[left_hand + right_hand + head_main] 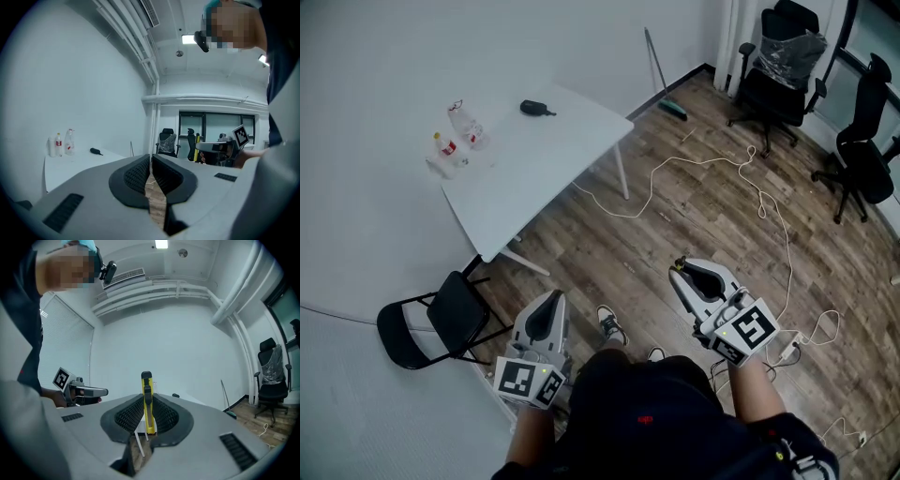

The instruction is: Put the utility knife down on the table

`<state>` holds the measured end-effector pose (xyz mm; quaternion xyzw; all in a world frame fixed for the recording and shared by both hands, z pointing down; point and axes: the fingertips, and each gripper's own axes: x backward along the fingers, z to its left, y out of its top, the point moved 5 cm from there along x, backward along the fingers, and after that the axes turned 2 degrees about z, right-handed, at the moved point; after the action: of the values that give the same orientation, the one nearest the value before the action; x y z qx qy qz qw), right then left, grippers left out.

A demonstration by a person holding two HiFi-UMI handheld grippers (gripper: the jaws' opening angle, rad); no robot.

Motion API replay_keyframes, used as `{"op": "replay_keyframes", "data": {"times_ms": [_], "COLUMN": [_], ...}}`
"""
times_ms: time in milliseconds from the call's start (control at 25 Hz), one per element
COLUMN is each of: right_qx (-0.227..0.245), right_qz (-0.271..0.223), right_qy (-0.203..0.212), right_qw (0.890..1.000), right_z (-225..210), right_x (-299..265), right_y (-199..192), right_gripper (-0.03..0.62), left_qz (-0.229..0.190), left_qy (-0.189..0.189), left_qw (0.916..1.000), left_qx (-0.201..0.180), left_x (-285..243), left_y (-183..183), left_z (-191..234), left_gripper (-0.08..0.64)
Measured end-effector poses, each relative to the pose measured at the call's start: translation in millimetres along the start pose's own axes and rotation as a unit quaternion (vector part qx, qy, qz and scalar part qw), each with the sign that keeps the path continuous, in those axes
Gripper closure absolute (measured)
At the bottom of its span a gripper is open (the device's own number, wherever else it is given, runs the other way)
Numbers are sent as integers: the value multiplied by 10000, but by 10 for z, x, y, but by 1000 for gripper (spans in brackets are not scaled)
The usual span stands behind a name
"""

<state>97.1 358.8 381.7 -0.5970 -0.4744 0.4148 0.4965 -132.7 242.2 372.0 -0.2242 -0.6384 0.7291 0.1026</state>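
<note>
A yellow utility knife (148, 404) with a black slider stands upright between the pads of my right gripper (146, 401), which is shut on it. In the head view the right gripper (682, 269) is held over the wooden floor, well short of the white table (534, 178), and the knife is hard to make out there. My left gripper (551, 300) is at the lower left, near the person's body. Its jaws (151, 161) are shut with only a thin slit between the pads and nothing in them.
On the table's far end stand two plastic bottles (455, 141) and a black tool (534, 108). A black folding chair (431, 323) stands near the table's near corner. Office chairs (783, 66) and a white cable (750, 178) occupy the floor at the right.
</note>
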Motion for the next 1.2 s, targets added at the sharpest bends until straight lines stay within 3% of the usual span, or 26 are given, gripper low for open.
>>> {"op": "replay_keyframes", "data": {"times_ms": [240,560,880,1200], "right_qx": [60,79,202,347], "right_qz": [63,221,47,186], "right_qy": [-261,-500,-340,-200], "right_qw": [9996,9985,9992,9990], "right_z": [-259,-595,-609,-489], "right_x": [-171,-866,-1997,-2958], "right_y": [51,96,332,376], "right_gripper": [528,528,529,528], "left_qz": [-92,-122,-323,-330], "left_qy": [-230,-315,-288,-269], "left_qw": [9997,9992,9990,9986], "left_qx": [-3,196,112,299], "left_x": [-409,-926,-1177,-1264], "left_y": [81,138,433,479], "left_z": [185,845,1802,2644], "left_gripper": [523,523,523,523]}}
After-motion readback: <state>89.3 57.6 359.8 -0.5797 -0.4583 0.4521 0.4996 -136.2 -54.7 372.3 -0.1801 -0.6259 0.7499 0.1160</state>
